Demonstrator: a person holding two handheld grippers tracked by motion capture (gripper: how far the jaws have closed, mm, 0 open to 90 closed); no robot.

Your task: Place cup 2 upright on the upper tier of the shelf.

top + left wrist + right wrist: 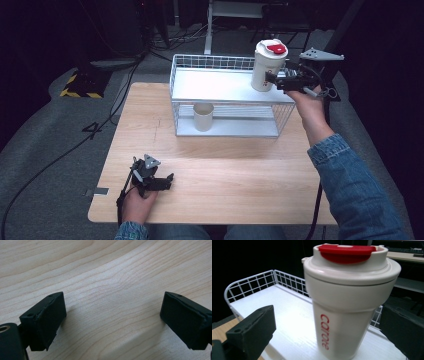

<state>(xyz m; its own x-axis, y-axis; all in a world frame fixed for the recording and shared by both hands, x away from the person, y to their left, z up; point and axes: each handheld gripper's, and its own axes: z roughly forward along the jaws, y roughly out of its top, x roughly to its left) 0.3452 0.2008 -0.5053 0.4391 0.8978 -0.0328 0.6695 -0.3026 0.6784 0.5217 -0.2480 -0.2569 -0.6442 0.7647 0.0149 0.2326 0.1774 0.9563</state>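
On the white shelf, the wide right claw brackets a tumbler lettered red.

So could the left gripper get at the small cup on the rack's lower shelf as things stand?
Probably yes: the left gripper rests open on the table, and bare wood lies between it and the cup on the open-fronted lower shelf.

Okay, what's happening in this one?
A person works a gripper in each hand at a wooden table. The right gripper is at a white tumbler with a red lid on the top shelf of a white wire rack; its fingers straddle the tumbler without pressing it. A small cup stands on the lower shelf. The left gripper rests open on the table.
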